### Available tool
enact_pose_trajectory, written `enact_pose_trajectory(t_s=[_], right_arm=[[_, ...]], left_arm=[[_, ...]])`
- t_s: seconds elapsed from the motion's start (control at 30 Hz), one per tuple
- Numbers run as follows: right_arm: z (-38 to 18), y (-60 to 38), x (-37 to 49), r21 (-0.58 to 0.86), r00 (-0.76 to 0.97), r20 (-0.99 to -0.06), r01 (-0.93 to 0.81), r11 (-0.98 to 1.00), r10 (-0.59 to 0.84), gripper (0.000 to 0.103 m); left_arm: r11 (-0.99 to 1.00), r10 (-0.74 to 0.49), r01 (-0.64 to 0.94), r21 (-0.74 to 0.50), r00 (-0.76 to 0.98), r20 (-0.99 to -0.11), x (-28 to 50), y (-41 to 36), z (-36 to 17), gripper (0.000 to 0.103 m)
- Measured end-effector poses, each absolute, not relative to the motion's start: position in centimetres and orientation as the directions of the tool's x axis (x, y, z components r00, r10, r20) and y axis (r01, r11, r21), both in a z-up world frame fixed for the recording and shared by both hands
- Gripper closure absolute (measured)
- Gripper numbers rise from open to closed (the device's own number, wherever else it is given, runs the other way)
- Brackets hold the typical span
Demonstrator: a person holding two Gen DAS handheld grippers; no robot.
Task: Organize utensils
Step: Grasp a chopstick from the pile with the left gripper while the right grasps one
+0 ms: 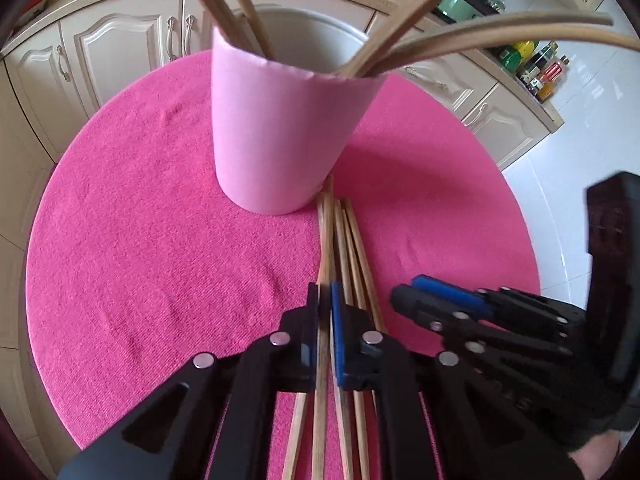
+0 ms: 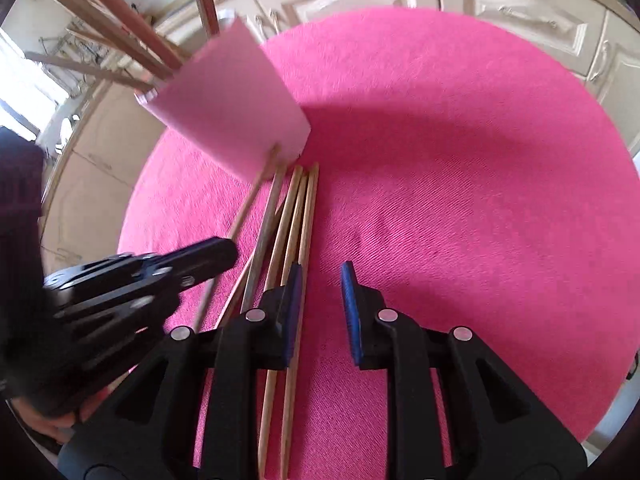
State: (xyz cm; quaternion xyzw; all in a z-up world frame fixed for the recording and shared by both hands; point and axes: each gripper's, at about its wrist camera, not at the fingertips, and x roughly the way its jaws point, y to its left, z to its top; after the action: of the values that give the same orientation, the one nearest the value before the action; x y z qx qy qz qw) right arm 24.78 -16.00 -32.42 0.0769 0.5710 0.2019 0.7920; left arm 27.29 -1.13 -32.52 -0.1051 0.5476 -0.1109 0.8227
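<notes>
Pink cup [image 1: 276, 128] holds several upright wooden chopsticks [image 1: 236, 4] on a pink cloth [image 1: 140, 220].

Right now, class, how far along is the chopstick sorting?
Done: several chopsticks already stand in the pink cup. In hand: the left gripper is shut on one chopstick. Left: the loose chopsticks on the pink mat; the right gripper is open, empty.

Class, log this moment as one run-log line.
left gripper: shut on one chopstick | right gripper: open, empty | pink cup: upright, holds chopsticks
</notes>
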Motion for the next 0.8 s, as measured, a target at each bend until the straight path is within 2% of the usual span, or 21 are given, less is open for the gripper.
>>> enact_pose_trajectory(t_s=[0.47, 0.6, 0.8], right_arm=[[-33.1, -12.0, 26.1, 0.203, 0.195, -0.943, -0.298, 0.933, 0.268, 0.083], [-33.1, -11.4, 26.2, 0.174, 0.184, -0.953, -0.318, 0.932, 0.241, 0.094], [-32.7, -12.0, 25.8, 0.202, 0.186, -0.946, -0.304, 0.931, 0.265, 0.097]], left_arm=[[0.954, -0.28, 0.02, -0.298, 0.402, -0.872, 24.1, 2.0, -31.3, 0.097], [0.952, -0.277, -0.003, -0.306, 0.42, -0.864, 23.7, 3.2, -30.5, 0.097], [0.952, -0.268, -0.007, -0.307, 0.469, -0.842, 23.0, 4.1, -28.4, 0.097]])
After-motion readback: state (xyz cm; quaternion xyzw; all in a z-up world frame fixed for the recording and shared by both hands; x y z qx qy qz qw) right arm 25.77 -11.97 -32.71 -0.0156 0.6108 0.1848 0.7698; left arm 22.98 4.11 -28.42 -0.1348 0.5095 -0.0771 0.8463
